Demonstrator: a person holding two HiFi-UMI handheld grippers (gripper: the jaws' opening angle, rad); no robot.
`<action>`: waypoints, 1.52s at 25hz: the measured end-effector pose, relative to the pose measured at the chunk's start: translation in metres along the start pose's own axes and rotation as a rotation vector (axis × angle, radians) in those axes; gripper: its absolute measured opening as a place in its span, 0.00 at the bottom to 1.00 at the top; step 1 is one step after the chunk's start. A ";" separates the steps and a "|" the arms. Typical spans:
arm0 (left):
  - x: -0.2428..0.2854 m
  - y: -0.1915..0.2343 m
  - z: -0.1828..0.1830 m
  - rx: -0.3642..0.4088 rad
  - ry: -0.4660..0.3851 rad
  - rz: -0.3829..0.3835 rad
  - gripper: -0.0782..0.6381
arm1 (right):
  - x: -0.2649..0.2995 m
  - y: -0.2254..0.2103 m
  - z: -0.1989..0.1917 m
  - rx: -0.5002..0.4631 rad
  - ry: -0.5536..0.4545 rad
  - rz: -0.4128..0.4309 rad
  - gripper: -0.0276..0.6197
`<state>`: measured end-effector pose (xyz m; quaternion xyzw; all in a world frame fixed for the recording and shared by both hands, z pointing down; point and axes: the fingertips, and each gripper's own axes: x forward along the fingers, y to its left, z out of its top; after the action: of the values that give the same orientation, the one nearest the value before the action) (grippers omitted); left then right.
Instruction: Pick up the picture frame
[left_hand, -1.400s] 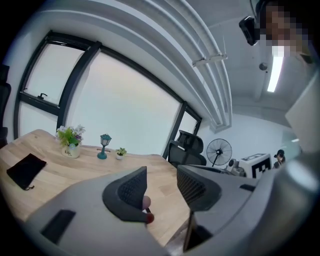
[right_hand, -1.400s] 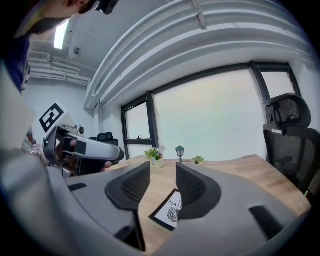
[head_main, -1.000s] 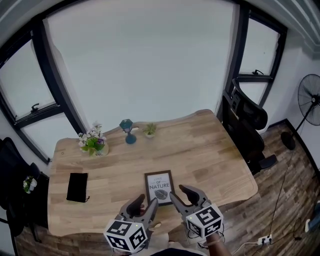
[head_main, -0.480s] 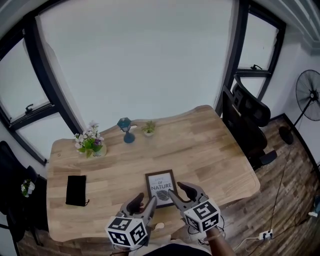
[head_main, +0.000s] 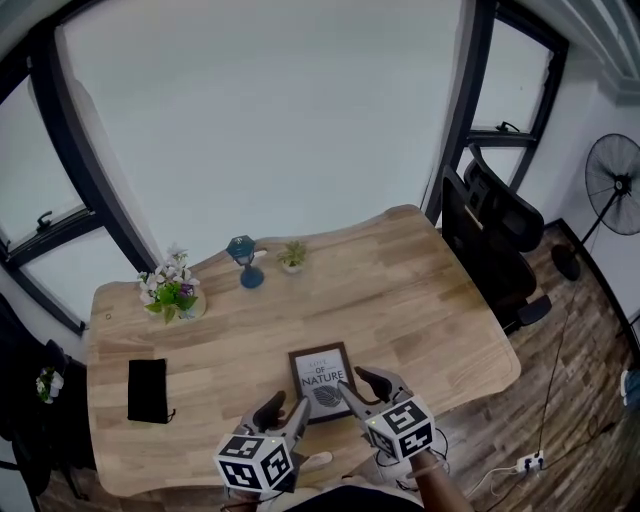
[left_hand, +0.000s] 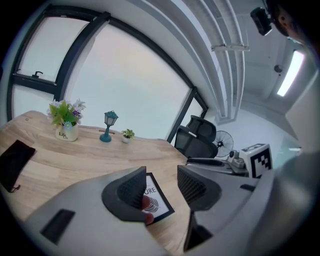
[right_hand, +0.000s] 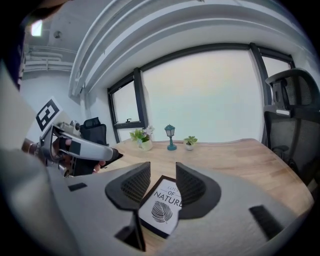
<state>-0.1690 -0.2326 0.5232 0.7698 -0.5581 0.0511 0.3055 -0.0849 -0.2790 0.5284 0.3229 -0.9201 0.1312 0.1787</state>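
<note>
- Here the frame (head_main: 321, 380) is laid flat and face up on the table (head_main: 430, 300), close to its near edge and just ahead of both grippers. It is not yet lifted.
- The right gripper (right_hand: 157, 184) is held with its jaws moderately apart and nothing clamped. The frame is seen through the gap, lying on the wood below, so the gap seems to be lined up over it for a grasp.
- The left gripper (left_hand: 161, 186) is likewise kept apart and empty. The frame's near left corner is seen beside its left jaw, as though a second hold were being readied.
- Whether either jaw touches the frame cannot be told.
- The approach is judged to be in hand, and the pick-up itself not begun.
- Little is offered to grip while the frame lies flat, so an edge will probably have to be straddled or tipped up.
- The flowers (head_main: 170, 295), lamp (head_main: 243, 262) and plant (head_main: 292, 256) are set along the far edge and a black pouch (head_main: 147, 388) far left, all well apart from the frame, so no hindrance is expected.
</note>
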 end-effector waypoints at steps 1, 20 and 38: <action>0.002 0.003 -0.001 -0.006 0.006 0.000 0.37 | 0.002 -0.002 -0.002 0.005 0.007 -0.004 0.25; 0.045 0.041 -0.028 -0.058 0.124 -0.014 0.37 | 0.049 -0.024 -0.048 0.065 0.141 -0.032 0.25; 0.078 0.072 -0.062 -0.138 0.202 0.010 0.37 | 0.075 -0.049 -0.102 0.119 0.281 -0.070 0.25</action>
<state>-0.1877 -0.2785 0.6360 0.7349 -0.5306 0.0917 0.4122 -0.0833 -0.3205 0.6578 0.3435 -0.8648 0.2229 0.2907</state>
